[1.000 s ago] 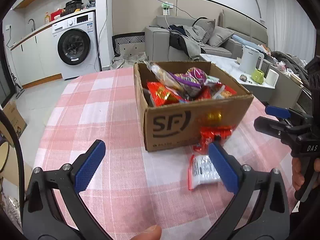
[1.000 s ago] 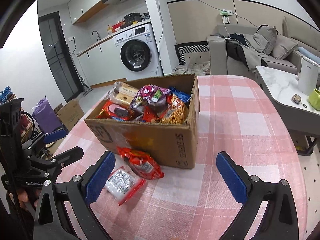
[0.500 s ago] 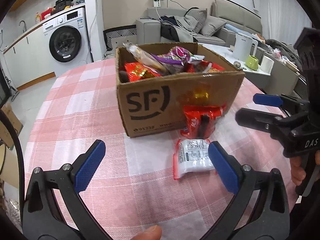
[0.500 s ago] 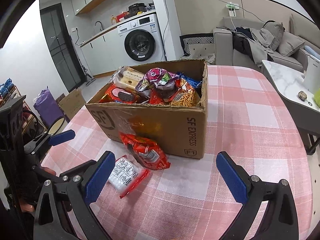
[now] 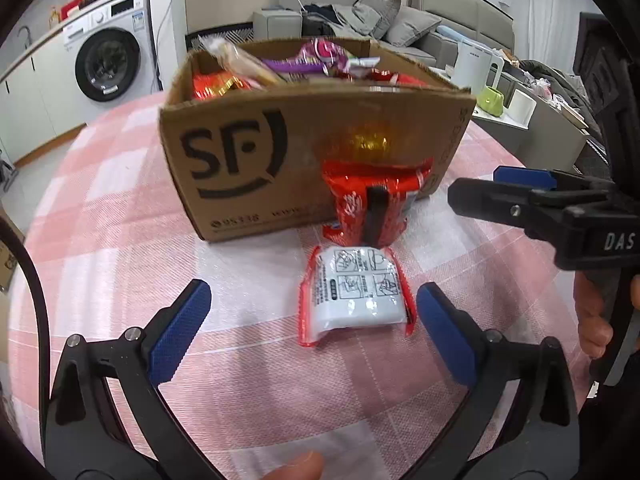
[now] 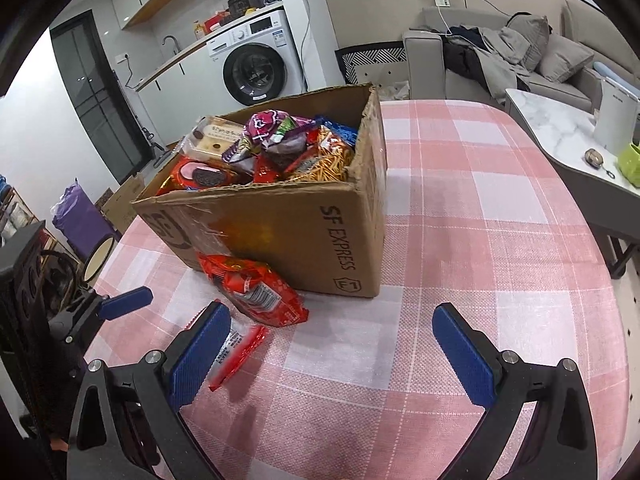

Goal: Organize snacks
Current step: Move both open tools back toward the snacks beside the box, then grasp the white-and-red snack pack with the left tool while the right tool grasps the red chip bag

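brown cardboard box (image 6: 304,236) nearly full; white-and-red packet (image 5: 354,292) and red bag (image 6: 256,294) remain on the pink checked tablecloth (image 6: 480,240); left gripper (image 5: 312,328) and right gripper (image 6: 332,344) both spread, empty.

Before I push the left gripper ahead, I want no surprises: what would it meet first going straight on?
Probably the white-faced snack packet lying on the checked tablecloth, right of centre between the open left gripper fingers. Beyond it come the red snack bag and cardboard box. Depth is uncertain.
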